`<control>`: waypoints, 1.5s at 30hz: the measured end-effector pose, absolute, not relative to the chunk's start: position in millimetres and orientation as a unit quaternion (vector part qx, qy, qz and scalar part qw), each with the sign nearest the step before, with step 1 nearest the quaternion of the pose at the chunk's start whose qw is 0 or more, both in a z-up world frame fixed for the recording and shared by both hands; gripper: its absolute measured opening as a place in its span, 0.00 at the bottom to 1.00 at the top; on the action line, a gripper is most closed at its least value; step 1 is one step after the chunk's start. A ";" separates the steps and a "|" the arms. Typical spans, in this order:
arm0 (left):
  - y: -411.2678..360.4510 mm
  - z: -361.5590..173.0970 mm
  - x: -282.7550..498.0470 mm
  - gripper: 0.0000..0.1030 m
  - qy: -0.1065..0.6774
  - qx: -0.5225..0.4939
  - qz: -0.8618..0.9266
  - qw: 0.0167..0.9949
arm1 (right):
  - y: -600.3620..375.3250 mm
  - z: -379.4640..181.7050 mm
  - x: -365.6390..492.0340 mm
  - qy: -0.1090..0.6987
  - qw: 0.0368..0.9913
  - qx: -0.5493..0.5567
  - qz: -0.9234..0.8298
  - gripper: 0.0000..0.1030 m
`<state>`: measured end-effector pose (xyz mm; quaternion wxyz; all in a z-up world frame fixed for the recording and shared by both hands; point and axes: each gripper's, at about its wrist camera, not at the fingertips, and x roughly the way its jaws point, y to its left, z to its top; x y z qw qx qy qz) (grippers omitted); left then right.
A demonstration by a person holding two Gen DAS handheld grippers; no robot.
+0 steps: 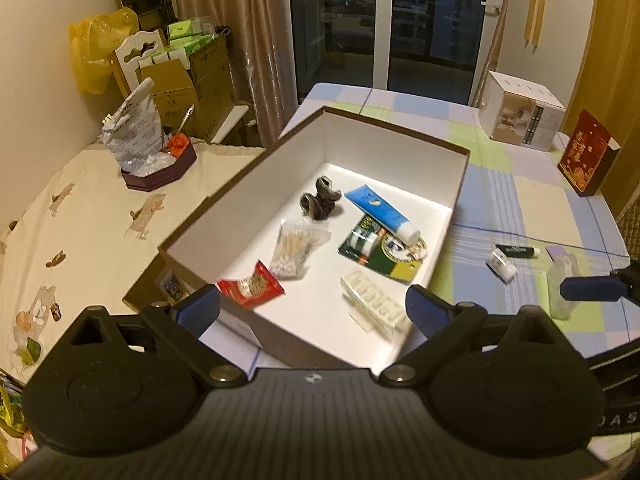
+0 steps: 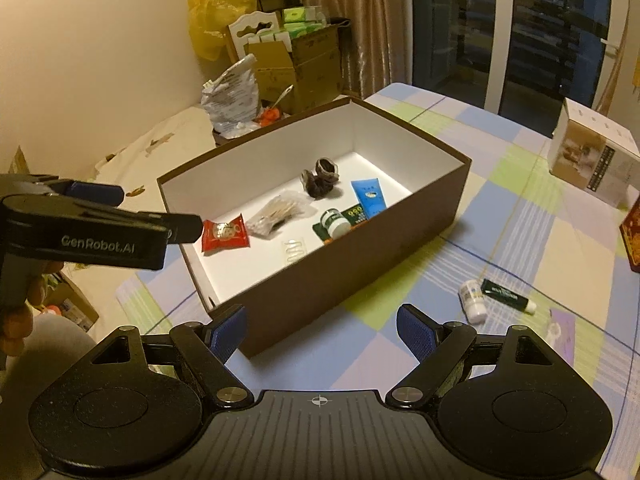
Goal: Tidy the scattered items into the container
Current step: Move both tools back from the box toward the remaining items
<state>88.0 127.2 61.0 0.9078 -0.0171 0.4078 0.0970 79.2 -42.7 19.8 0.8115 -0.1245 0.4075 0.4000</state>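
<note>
A big brown box [image 2: 360,256] with white insides sits on the surface [image 2: 520,240], which has a checked cloth in blue, green and purple. The box is open at the top.

Inside the box lie many small things. There is a red snack packet [image 1: 251,289] near one end, and just beside it a clear bag of cotton buds [image 1: 294,246]. A dark furry hair tie [image 1: 321,199] sits farther in. A blue tube [image 1: 384,212] with a white cap lies partly on top of a green card pack [image 1: 380,254]. A clear plastic hair clip [image 1: 374,303] lies near the side wall of the box.

Some things are outside the box, on the cloth. A small white bottle [image 2: 472,300] lies on its side, and a dark green stick [image 2: 508,295] with a white end lies touching it. They are near the box but apart from it.

The left hand-held gripper [image 1: 313,306] hangs over the near end of the box. Its two blue fingers [image 1: 198,306] are spread wide and there is nothing between them. In the right wrist view, some fingers of the person's hand [image 2: 24,312] show below its handle.

The right hand-held gripper [image 2: 321,330] is low, just in front of the box's long side. Its fingers are spread wide too, with nothing in them.

Farther away on the surface stand a white carton [image 2: 592,164] and a red box [image 1: 588,154]. A yellow bag [image 1: 100,46] and some cardboard boxes [image 1: 192,80] are by the wall.
</note>
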 end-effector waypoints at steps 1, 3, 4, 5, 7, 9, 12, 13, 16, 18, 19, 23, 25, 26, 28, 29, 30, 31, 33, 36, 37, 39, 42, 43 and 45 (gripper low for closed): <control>124.2 60.3 85.0 0.95 0.410 -0.017 0.093 0.907 | -45.9 20.2 77.1 0.408 0.812 -0.123 0.399 0.85; 118.9 58.9 80.8 0.95 0.412 -0.013 0.090 0.907 | -52.1 20.9 73.9 0.409 0.814 -0.119 0.395 0.85; 116.2 58.5 78.8 0.95 0.412 -0.010 0.088 0.907 | -55.6 20.9 72.3 0.410 0.815 -0.117 0.394 0.85; 113.4 58.3 77.1 0.95 0.413 -0.007 0.086 0.906 | -59.1 21.1 70.8 0.410 0.816 -0.114 0.392 0.85; 108.9 56.8 74.3 0.95 0.416 -0.003 0.081 0.906 | -65.6 20.7 68.6 0.412 0.818 -0.109 0.386 0.85; 104.3 55.8 72.5 0.95 0.419 0.001 0.079 0.905 | -72.1 19.8 66.9 0.416 0.819 -0.106 0.381 0.85; 97.6 54.8 68.4 0.95 0.420 0.006 0.075 0.905 | -80.9 19.1 64.8 0.420 0.821 -0.103 0.374 0.85; 96.1 54.6 67.2 0.95 0.420 0.007 0.073 0.905 | -84.4 19.0 64.0 0.420 0.821 -0.101 0.372 0.85; 90.7 52.6 63.1 0.95 0.423 0.013 0.071 0.903 | -92.6 19.0 62.7 0.422 0.824 -0.097 0.367 0.85; 88.0 51.0 61.2 0.95 0.426 0.016 0.071 0.902 | -97.9 19.0 62.4 0.423 0.825 -0.093 0.364 0.85; 85.8 50.2 60.0 0.95 0.428 0.019 0.070 0.901 | -101.0 19.0 62.4 0.424 0.825 -0.091 0.362 0.85; 76.5 47.6 56.7 0.95 0.432 0.028 0.064 0.899 | -111.7 19.3 61.1 0.425 0.828 -0.083 0.357 0.85; 70.6 45.0 55.3 0.95 0.435 0.033 0.060 0.898 | -117.1 19.0 60.6 0.425 0.829 -0.082 0.355 0.85; 67.2 43.7 54.8 0.95 0.436 0.036 0.057 0.897 | -119.8 18.8 60.5 0.425 0.830 -0.081 0.353 0.85; 60.8 41.7 54.6 0.95 0.438 0.042 0.053 0.896 | -125.8 17.9 60.8 0.426 0.831 -0.079 0.349 0.85; 57.8 40.7 54.2 0.95 0.439 0.045 0.050 0.896 | -129.0 17.2 61.2 0.427 0.832 -0.078 0.347 0.85; 54.4 39.5 54.3 0.95 0.440 0.048 0.047 0.896 | -132.3 16.3 61.7 0.428 0.832 -0.077 0.344 0.85; 51.6 38.5 54.9 0.95 0.441 0.051 0.045 0.895 | -135.3 15.6 62.6 0.429 0.833 -0.075 0.342 0.85; 46.1 35.9 55.6 0.95 0.443 0.055 0.039 0.894 | -142.1 13.5 64.3 0.433 0.833 -0.071 0.336 0.85; 38.1 30.7 58.8 0.95 0.447 0.059 0.030 0.892 | -151.0 10.9 67.4 0.437 0.835 -0.066 0.328 0.85; 35.7 29.3 60.4 0.95 0.448 0.060 0.027 0.892 | -153.5 10.2 68.6 0.438 0.835 -0.065 0.325 0.85; 30.3 26.8 63.3 0.95 0.449 0.064 0.021 0.891 | -159.6 8.9 71.1 0.441 0.837 -0.062 0.319 0.85; 20.9 22.9 66.2 0.95 0.447 0.073 0.008 0.892 | -167.8 6.7 75.8 0.444 0.839 -0.058 0.309 0.85; 18.3 21.3 67.8 0.95 0.447 0.076 0.004 0.891 | -170.9 6.0 77.4 0.445 0.840 -0.056 0.304 0.85; 13.0 18.0 71.3 0.95 0.448 0.077 -0.005 0.891 | -178.0 3.8 81.1 0.447 0.843 -0.051 0.295 0.85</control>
